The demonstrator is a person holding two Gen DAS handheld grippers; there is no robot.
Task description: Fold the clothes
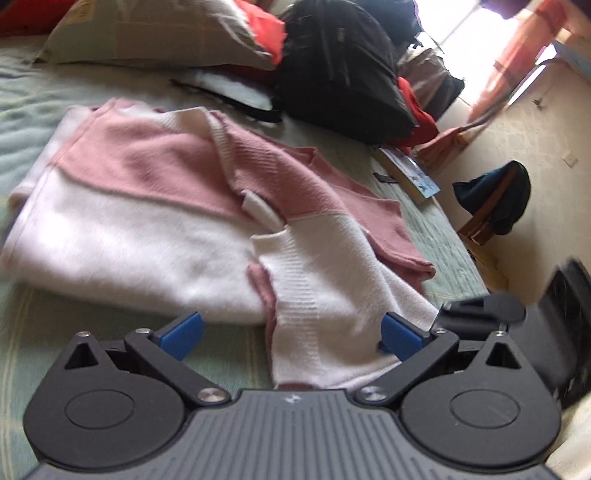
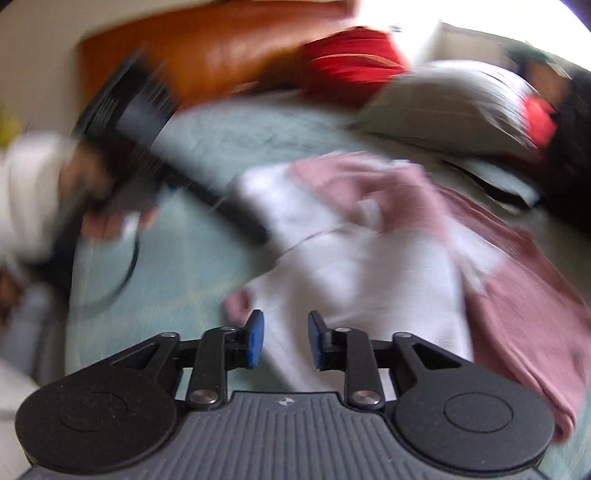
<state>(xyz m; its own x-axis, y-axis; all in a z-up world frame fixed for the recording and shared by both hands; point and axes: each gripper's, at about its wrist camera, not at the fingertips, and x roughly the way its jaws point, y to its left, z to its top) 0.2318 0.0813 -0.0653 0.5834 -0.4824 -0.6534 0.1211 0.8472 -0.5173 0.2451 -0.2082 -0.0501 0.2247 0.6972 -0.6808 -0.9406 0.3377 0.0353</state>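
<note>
Bed (image 1: 37, 110): pale green cover, fills most of both views; its far-right edge runs along a cream floor in the left wrist view, with bare cover showing left of and in front of the sweater.
Sweater (image 1: 155, 206): pink and white knit, lying partly folded near the middle of the bed; one white sleeve trails toward the left camera and is cut off under the gripper body. In the right wrist view it is smeared by blur, so its edges are hard to trace.
Pile at the head: pillow (image 1: 147, 33), black backpack (image 1: 340, 70) and red cloth, crowded just beyond the sweater; what lies beneath them is hidden.
Hand (image 2: 110, 218): blurred, at the left of the right wrist view, gripping a dark handle; sleeve white.
Left gripper (image 1: 291, 334): jaws spread wide over the sleeve end; the right pad lies against the white knit, the left pad over bare cover; nothing pinched.
Right gripper (image 2: 284, 339): jaws parted a little, white knit seen through the gap beyond the tips; pads press on nothing that can be made out.
Book (image 1: 410, 173): at the bed's right edge, partly hidden.
</note>
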